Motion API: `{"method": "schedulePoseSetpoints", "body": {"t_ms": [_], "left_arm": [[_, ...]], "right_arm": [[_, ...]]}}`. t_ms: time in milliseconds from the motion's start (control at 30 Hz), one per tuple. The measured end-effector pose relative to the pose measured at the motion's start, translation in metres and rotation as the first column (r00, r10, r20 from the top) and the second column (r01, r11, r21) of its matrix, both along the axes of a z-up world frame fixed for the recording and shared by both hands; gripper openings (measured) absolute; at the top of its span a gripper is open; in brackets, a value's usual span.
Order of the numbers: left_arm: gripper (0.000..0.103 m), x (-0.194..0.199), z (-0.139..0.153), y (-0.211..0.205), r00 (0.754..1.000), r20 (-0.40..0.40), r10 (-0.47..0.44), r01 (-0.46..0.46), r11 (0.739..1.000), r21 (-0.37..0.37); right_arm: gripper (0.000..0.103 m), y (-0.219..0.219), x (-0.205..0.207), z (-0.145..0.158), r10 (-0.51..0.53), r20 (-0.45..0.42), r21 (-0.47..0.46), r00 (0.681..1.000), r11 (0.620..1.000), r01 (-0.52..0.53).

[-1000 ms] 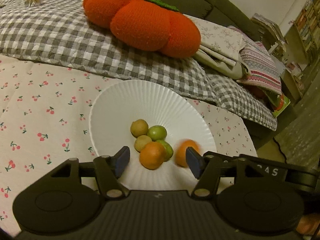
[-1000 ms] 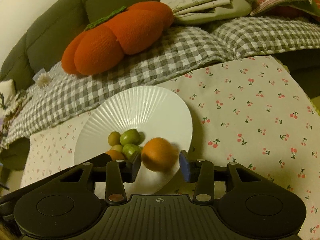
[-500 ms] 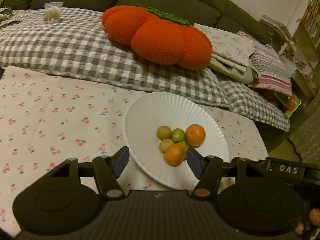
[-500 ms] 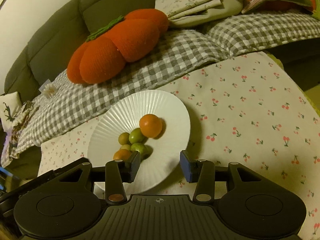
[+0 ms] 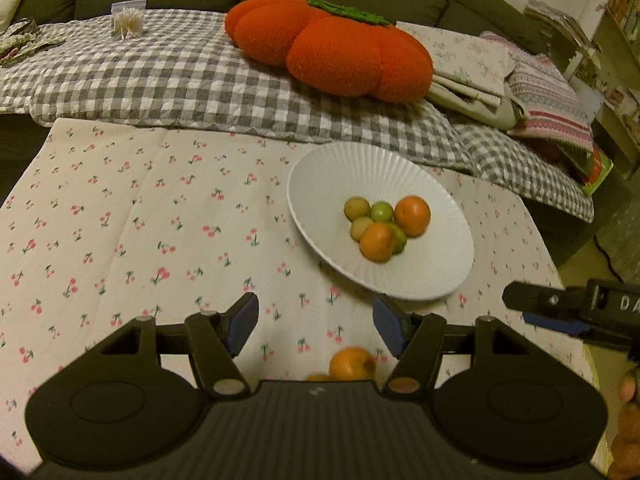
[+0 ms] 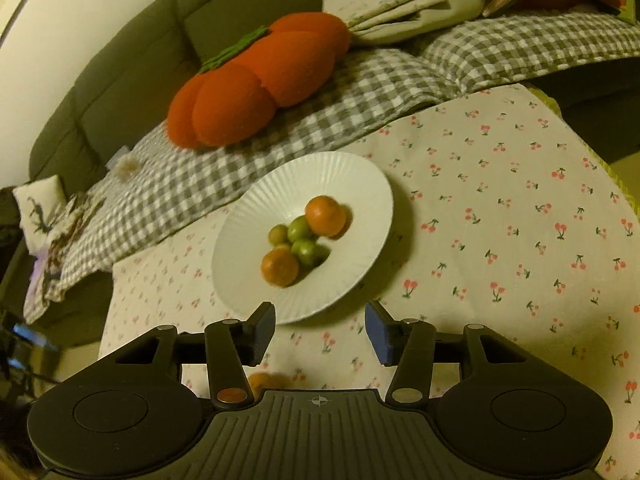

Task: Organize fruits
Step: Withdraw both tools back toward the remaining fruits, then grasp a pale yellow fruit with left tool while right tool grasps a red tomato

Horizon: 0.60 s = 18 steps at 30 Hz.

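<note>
Both my left gripper (image 5: 314, 326) and right gripper (image 6: 320, 330) hover with fingers wide, holding nothing. The white plate (image 5: 332, 168) carries two oranges and four small green fruits, clustered and touching. A loose orange (image 5: 352, 364) lies on the cherry-print bench (image 5: 120, 220) just below my left fingers. To collect it well, I should lower, straddle it squarely, and close gently.

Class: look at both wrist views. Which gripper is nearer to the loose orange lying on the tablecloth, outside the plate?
Left. The loose orange lies just below the open left gripper, between its fingers. The right gripper is off to the orange's right, nearer the white plate.
</note>
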<state>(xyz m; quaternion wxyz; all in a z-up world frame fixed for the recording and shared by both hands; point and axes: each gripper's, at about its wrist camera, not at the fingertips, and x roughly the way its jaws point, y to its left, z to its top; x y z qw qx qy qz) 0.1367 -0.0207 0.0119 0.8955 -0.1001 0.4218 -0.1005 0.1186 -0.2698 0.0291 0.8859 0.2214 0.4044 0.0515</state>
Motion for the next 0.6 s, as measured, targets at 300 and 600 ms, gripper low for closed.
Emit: {"method": "schedulePoseSetpoints", "body": {"t_ms": [300, 600], "left_arm": [[0.063, -0.033, -0.007, -0.003, 0.998, -0.037, -0.057, 0.059, 0.998, 0.027], [0.061, -0.063, -0.029, -0.017, 0.988, -0.082, -0.128, 0.134, 0.989, 0.065]], "right_arm": [[0.060, 0.014, -0.021, 0.002, 0.069, 0.001, -0.057, 0.998, 0.996, -0.068], [0.061, 0.024, -0.026, -0.005, 0.103, -0.019, -0.084, 0.995, 0.991, -0.104]]}}
